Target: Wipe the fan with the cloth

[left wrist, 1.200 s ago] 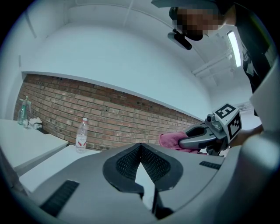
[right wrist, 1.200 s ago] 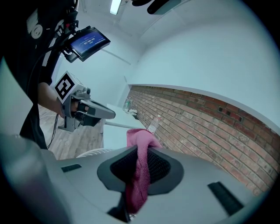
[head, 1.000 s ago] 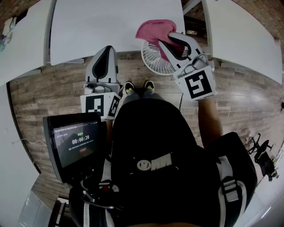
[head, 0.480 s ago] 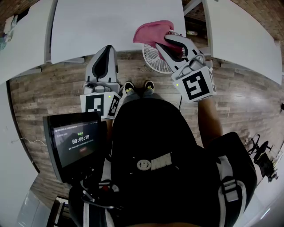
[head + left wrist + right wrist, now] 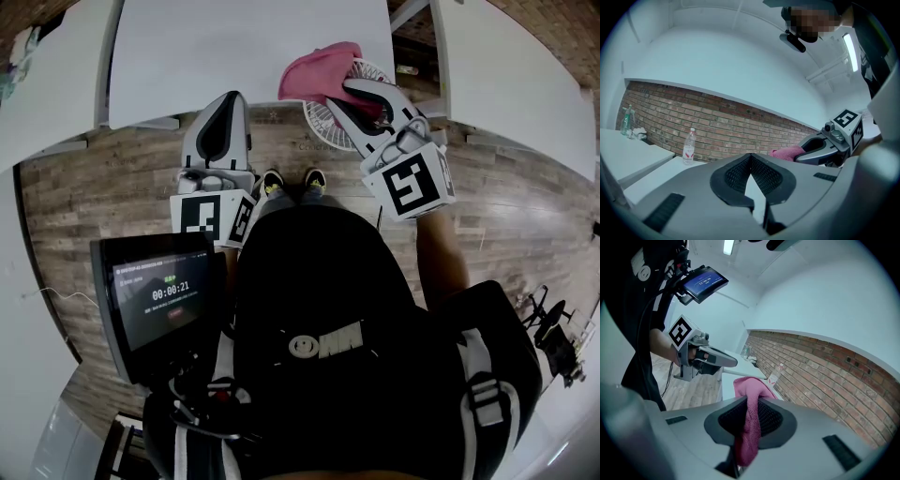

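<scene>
While I look down past the one tablet [image 5: 161, 298] on my chest and my two shoes [image 5: 292, 181], I count two tongs, one cloth and one fan. My left tongs [image 5: 229, 99] are pressed together at the tips with nothing between them, held over the wooden floor at the near edge of the white tabletop [image 5: 244, 42]. My right tongs [image 5: 351, 88] are pinching the pink cloth [image 5: 319, 69] over the white fan [image 5: 325, 120], which sits by the tabletop's near right corner with its round grille turned up toward me. The cloth's bunched end pokes past the tips, toward the fan's far left rim. Only the head view shows the fan. The right gripper view shows instead that the cloth [image 5: 749, 425] runs lengthwise between the jaws, from their root out past the tips. The left gripper view alone shows two bottles, one [image 5: 688, 146] on the tabletop and one [image 5: 626, 121] farther left, before a brick wall [image 5: 740, 122].
</scene>
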`<action>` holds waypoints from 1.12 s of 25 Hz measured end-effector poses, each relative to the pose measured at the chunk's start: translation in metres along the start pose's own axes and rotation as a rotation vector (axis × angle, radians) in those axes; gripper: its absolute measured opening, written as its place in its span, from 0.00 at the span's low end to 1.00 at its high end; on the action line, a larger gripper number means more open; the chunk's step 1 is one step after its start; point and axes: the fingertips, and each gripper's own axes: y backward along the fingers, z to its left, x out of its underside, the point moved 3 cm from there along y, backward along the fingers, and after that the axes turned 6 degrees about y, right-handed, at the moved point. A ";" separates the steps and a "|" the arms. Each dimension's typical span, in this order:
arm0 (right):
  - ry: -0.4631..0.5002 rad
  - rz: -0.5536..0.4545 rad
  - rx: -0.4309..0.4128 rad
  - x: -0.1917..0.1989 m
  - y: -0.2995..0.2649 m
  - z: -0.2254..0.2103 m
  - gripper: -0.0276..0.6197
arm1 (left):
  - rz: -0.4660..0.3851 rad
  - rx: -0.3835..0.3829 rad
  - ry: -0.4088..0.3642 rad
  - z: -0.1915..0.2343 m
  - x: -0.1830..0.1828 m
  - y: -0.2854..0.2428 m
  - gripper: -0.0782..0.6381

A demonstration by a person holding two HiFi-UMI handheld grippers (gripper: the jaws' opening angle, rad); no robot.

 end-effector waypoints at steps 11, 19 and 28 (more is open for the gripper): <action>-0.001 0.015 -0.041 -0.004 0.003 0.012 0.13 | 0.002 0.010 -0.004 0.001 0.000 0.000 0.11; 0.002 0.013 -0.059 -0.005 0.004 0.017 0.13 | -0.001 0.013 -0.004 0.002 -0.002 -0.001 0.11; 0.005 0.030 -0.067 -0.005 0.011 0.021 0.13 | 0.002 0.021 -0.009 0.002 -0.005 -0.002 0.11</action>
